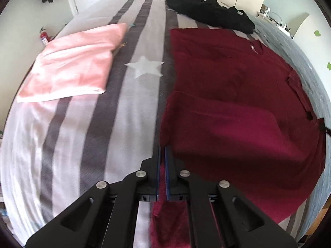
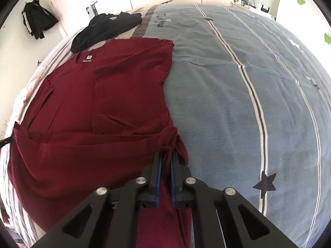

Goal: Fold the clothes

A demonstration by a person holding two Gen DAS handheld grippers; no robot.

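A dark red T-shirt [image 1: 227,103] lies spread on the bed, its lower part folded up over the body and its neck label [image 2: 88,57] towards the far side. My left gripper [image 1: 162,147] is shut on the shirt's bottom left corner, with red cloth showing between its blue pads. My right gripper [image 2: 166,154] is shut on a bunched knot of the same red T-shirt [image 2: 103,103] at its right edge. The cloth hangs down between and under both pairs of fingers.
A folded pink garment [image 1: 76,62] lies on the striped bedcover [image 1: 128,113] to the left. A crumpled black garment [image 1: 206,10] sits beyond the shirt. The blue half of the bedcover [image 2: 227,103] stretches to the right. A black jacket [image 2: 37,20] hangs on the wall.
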